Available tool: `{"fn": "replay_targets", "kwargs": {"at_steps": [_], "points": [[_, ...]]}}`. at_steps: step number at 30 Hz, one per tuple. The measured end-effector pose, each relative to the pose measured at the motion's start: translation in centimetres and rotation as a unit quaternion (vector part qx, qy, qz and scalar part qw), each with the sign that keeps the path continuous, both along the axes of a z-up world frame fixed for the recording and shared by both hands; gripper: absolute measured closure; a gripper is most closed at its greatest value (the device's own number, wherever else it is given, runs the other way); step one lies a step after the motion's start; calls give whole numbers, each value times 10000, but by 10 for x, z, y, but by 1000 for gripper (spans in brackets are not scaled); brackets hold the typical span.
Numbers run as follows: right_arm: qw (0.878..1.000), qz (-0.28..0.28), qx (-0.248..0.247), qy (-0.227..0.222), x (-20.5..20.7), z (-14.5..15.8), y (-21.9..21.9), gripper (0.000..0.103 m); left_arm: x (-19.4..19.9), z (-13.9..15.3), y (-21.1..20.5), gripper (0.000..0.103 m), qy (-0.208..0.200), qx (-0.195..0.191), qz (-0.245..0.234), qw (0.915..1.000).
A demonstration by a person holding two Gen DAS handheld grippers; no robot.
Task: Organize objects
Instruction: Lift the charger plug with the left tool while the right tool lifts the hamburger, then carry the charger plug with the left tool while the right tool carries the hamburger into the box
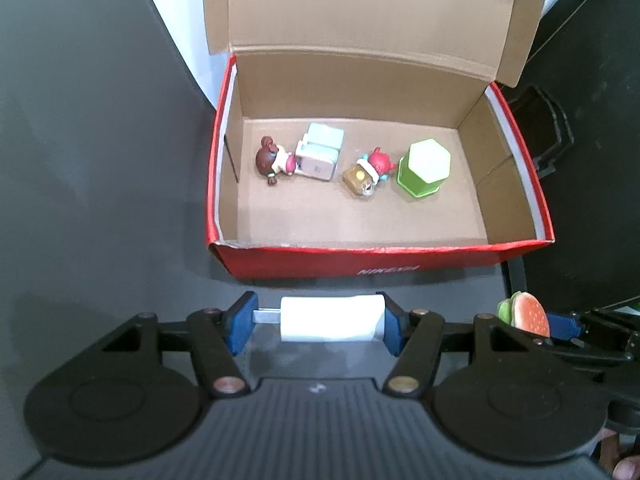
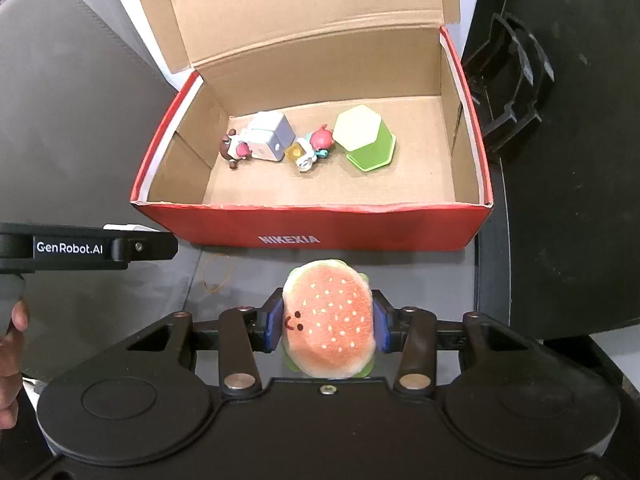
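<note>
A red shoe box (image 1: 360, 260) stands open on the dark table, lid upright. Inside lie a brown-haired figurine (image 1: 272, 160), a pale blue cube toy (image 1: 320, 152), a red-haired figurine (image 1: 370, 170) and a green hexagonal pot (image 1: 424, 170). In front of the box, my left gripper (image 1: 320, 322) is shut on a white plug adapter (image 1: 332, 318), held sideways with its metal prongs against the left pad. To its right, my right gripper (image 2: 326, 322) is shut on a plush burger (image 2: 328, 316), bun side up, held above the table before the box's front wall.
A yellow rubber band (image 2: 218, 272) lies on the table near the box front. A black plastic holder (image 2: 508, 84) sits right of the box. A grey mat (image 2: 72, 100) covers the left side. A person's hand (image 2: 12, 344) grips the left tool's handle.
</note>
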State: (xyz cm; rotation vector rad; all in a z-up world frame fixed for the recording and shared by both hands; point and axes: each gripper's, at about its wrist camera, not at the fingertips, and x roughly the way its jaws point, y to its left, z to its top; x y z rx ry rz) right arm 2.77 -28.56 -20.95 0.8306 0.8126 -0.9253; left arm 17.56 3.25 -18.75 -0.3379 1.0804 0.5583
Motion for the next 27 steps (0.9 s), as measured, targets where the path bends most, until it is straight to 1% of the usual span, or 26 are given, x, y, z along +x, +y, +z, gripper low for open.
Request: {"fn": "replay_targets", "kwargs": {"at_steps": [7,14,18,23,27], "points": [[9993,-155,-326,76,-4,16,11,60,-8,21,-1,41,-247,77,-11,9997],[9975,-340,-625,-57,-8,39,17,60,-16,38,-2,41,-438,138,-27,9989],[9961,-471,-729,-181,-10,48,20,60,-20,44,-3,41,-507,160,-39,9986],[9944,-558,-882,-153,-8,57,22,59,-24,48,-3,41,-548,193,-53,9983],[9933,-589,-964,-230,-7,62,23,59,-25,51,-1,41,-576,212,-52,9981]]}}
